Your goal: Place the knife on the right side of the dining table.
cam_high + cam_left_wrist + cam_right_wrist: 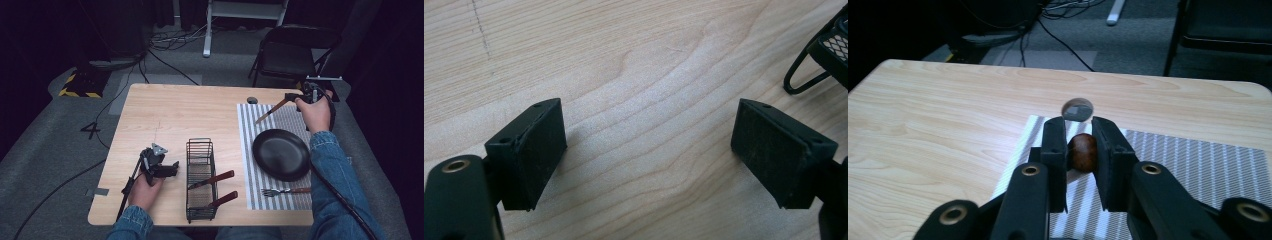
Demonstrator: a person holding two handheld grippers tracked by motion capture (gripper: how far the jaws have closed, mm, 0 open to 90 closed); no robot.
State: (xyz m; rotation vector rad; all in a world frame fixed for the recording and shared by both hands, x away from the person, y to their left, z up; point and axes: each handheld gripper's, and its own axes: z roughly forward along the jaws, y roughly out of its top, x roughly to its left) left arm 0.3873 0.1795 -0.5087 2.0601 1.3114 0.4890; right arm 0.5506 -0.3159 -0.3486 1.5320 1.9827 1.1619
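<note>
My right gripper [291, 98] is at the far right of the table, above the back edge of the striped placemat [250, 150]. It is shut on the brown handle of a wooden-handled utensil [272, 110], which slants down and to the left toward the mat. In the right gripper view the rounded handle end [1083, 152] sits between the two pads of that gripper [1080, 137]. My left gripper [172, 168] rests low over bare wood just left of the black wire caddy [201, 150]. Its jaws [646, 155] stand wide open with nothing between them.
A black plate [281, 154] lies on the placemat, with a fork [282, 191] in front of it. The caddy holds two wooden-handled utensils [212, 180]. A round grommet [252, 100] sits near the mat's far corner. A folding chair [295, 55] stands beyond the table.
</note>
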